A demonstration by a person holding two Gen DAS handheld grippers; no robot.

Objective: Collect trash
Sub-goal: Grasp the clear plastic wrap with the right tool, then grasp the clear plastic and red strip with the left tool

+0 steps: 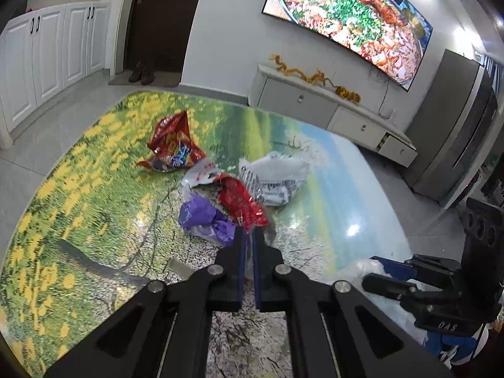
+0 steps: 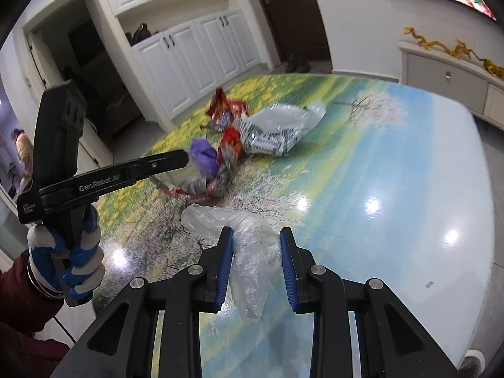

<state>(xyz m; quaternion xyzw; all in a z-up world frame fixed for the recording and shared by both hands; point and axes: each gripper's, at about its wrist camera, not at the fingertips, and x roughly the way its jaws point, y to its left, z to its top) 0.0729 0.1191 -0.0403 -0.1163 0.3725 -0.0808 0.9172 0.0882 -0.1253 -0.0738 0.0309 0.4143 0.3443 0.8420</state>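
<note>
A pile of trash lies on the glossy landscape-print table (image 1: 94,189) (image 2: 393,157): a red snack bag (image 1: 171,145) (image 2: 220,107), a white-and-grey printed bag (image 1: 274,176) (image 2: 277,129), a purple wrapper (image 1: 201,217) (image 2: 204,157) and a red wrapper (image 1: 242,201) (image 2: 231,145). My left gripper (image 1: 249,236) (image 2: 187,159) is shut on the near end of the red wrapper, right beside the purple one. My right gripper (image 2: 255,236) (image 1: 378,277) is shut on a crumpled clear plastic bag (image 2: 252,252) (image 1: 362,266) at the table's near side.
A hand in a blue-and-white glove (image 2: 78,252) holds the left gripper's handle. White cabinets (image 1: 47,56) (image 2: 195,53) stand at the left, a low white console (image 1: 330,110) under a wall screen (image 1: 346,19), and a grey appliance (image 1: 456,132) at the right. The table's edge (image 2: 485,220) curves away on the right.
</note>
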